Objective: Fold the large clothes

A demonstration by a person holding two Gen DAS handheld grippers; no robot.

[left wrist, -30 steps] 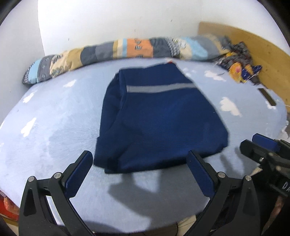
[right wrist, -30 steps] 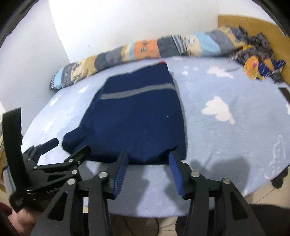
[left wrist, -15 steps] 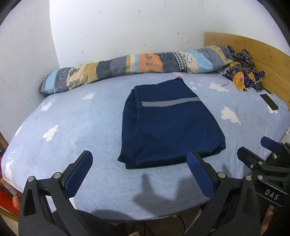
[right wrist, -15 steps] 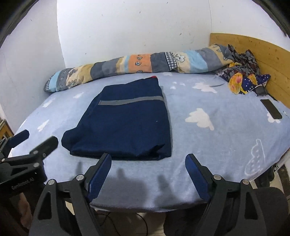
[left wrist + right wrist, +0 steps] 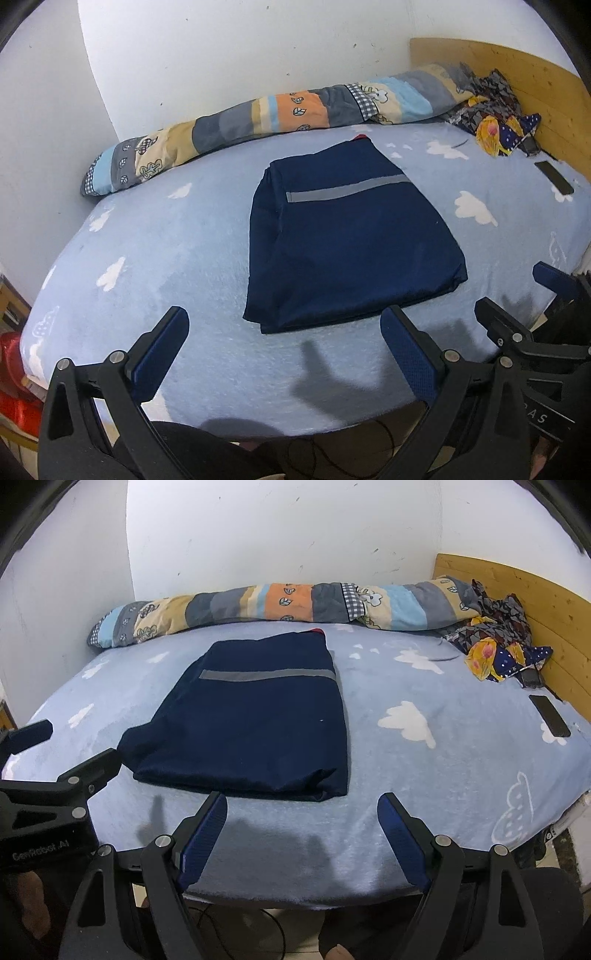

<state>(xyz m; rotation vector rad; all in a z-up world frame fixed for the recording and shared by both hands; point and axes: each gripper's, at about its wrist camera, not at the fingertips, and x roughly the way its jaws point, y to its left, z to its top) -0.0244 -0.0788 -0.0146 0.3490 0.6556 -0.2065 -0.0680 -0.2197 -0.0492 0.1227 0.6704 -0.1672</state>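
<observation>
The folded navy garment with a grey stripe lies flat in the middle of the blue cloud-print bed, just beyond both tools and touched by neither. The left gripper hangs over the near edge of the bed with its fingers wide apart and empty, the garment's near hem just past them. The right gripper is spread apart too, holding nothing, below the garment's near right corner.
</observation>
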